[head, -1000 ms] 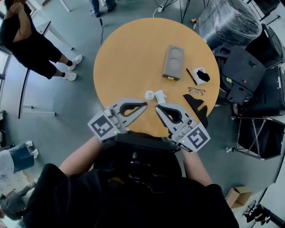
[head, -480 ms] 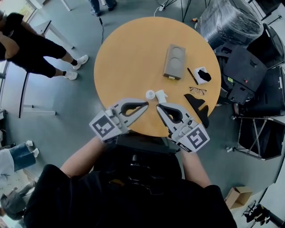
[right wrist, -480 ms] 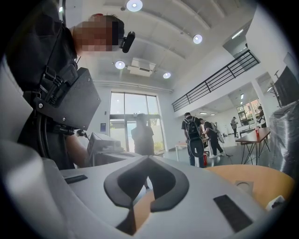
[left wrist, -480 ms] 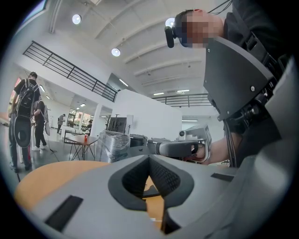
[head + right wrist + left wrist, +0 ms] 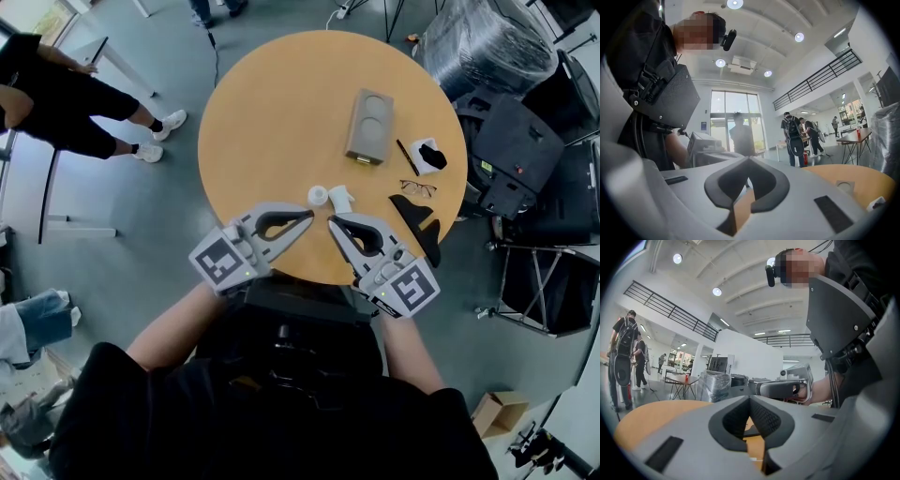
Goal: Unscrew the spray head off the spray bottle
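Note:
Two small white pieces stand side by side near the table's front edge: a round white bottle top (image 5: 317, 196) and a white spray head (image 5: 339, 199); whether they are joined I cannot tell. My left gripper (image 5: 309, 217) lies level just in front of them, shut with nothing in it. My right gripper (image 5: 331, 223) faces it from the right, also shut and empty. The two tips nearly meet below the white pieces. In the left gripper view the jaws (image 5: 750, 399) are pressed together, and the right gripper (image 5: 780, 389) shows beyond them. The right gripper view shows its jaws (image 5: 749, 159) closed too.
The round wooden table (image 5: 272, 112) carries a grey box with two round recesses (image 5: 367, 127), a pen (image 5: 403, 159), a white-and-black item (image 5: 429, 156), glasses (image 5: 415, 190) and a black object (image 5: 415, 225). Dark cases (image 5: 511, 141) crowd the right side. A bystander (image 5: 66, 103) stands at the left.
Both grippers and the table's objects keep their places. The bystander at the upper left has shifted, and the head view has drifted slightly.

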A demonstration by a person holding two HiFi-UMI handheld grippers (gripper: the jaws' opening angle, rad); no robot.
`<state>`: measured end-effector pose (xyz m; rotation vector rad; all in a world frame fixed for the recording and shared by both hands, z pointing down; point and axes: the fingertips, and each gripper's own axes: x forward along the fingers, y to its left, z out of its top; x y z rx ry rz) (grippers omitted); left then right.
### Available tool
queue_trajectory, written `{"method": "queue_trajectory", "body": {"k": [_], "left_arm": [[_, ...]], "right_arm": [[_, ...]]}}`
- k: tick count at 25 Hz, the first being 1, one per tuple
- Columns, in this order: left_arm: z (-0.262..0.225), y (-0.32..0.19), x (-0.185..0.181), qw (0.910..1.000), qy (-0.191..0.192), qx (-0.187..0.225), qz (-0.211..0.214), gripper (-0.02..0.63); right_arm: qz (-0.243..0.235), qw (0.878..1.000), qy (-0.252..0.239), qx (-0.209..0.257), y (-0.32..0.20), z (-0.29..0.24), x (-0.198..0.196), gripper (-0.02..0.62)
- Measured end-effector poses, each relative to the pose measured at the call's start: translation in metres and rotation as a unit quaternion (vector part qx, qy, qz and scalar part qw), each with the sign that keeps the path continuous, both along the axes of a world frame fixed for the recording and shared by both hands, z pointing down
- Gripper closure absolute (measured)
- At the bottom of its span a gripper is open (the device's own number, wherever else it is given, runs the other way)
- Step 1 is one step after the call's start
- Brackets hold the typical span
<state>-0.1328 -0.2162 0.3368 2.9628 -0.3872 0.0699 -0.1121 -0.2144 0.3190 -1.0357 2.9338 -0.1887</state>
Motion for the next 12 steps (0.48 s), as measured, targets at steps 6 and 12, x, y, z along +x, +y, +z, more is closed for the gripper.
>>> {"method": "queue_trajectory", "body": {"k": [6,12], "left_arm": [[0.0016,-0.002,0.0002,1.0,-0.002,0.0,-0.001,0.595],[0.0052,-0.0087,-0.0039,0.9999,-0.001,-0.01,-0.004,0.597]], "right_arm": [[-0.001,1.0,0.004,-0.007,-0.0027,0.0026,0.0005,0.589],[-0.003,1.0,0.004,-0.012,-0.0088,0.0052,-0.0032,0.589]]}}
